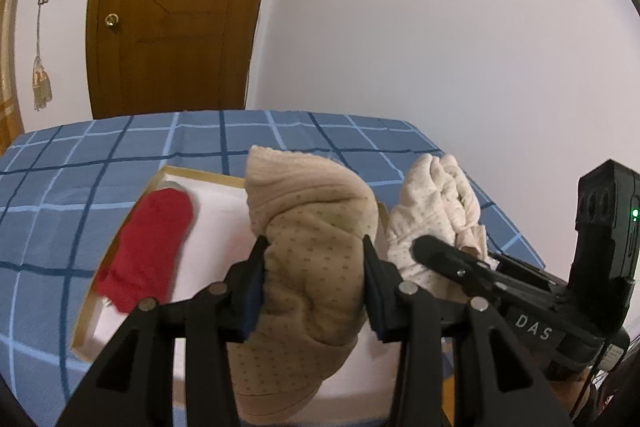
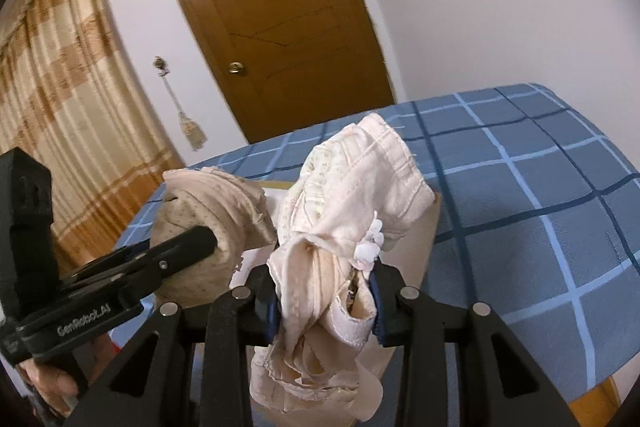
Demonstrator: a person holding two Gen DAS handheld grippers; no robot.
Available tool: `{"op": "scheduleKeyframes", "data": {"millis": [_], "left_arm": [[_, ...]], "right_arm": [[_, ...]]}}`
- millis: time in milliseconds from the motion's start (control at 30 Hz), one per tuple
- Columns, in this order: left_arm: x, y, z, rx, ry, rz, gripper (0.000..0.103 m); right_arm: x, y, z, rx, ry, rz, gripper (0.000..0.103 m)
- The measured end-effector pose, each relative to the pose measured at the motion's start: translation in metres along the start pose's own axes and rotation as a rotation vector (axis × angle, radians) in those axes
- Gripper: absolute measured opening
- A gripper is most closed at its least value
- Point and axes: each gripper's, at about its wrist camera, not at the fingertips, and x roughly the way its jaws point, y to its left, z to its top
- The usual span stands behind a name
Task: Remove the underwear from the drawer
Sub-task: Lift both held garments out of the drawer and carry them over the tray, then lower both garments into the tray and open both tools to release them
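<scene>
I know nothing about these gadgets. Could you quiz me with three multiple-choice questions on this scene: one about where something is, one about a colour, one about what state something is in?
1. Where does the red garment lie?
A. in the drawer
B. on the door handle
C. in the right tool

2. What colour is the checked bedspread?
A. green
B. blue
C. yellow

3. What is the left tool doing?
A. standing open and empty
B. gripping a tan dotted garment
C. holding a book

Answers:
1 A, the red piece rests on the white bottom of the drawer, inside its wooden rim.
2 B, blue squares with lighter and darker lines cover the bed.
3 B, the tan dotted garment sits pinched between its fingers, while the right tool grips a cream garment.
</scene>
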Motion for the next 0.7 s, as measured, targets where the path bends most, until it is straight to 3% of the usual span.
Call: {"op": "scheduleKeyframes", "data": {"millis": [133, 300, 533, 700], "left_arm": [[0.031, 0.003, 0.004, -0.048, 0.040, -0.022, 0.041], [0.063, 0.007, 0.004, -0.072, 0.065, 0.008, 0.042], [0.098, 0.022, 0.008, -0.164, 0.129, -0.031, 0.042], [0.112, 0.020, 0.010, -0.145, 0.152, -0.026, 0.042]], "right_arm": [[0.022, -0.015, 0.006, 0.037, 0.019, -0.035, 0.037], [0.051, -0.029, 0.009, 0.057, 0.063, -0.046, 0.037], [0.075, -0.040, 0.009, 0.053, 0.107, -0.061, 0.037], [0.087, -0.046, 0.007, 0.049, 0.132, -0.074, 0.037]]}}
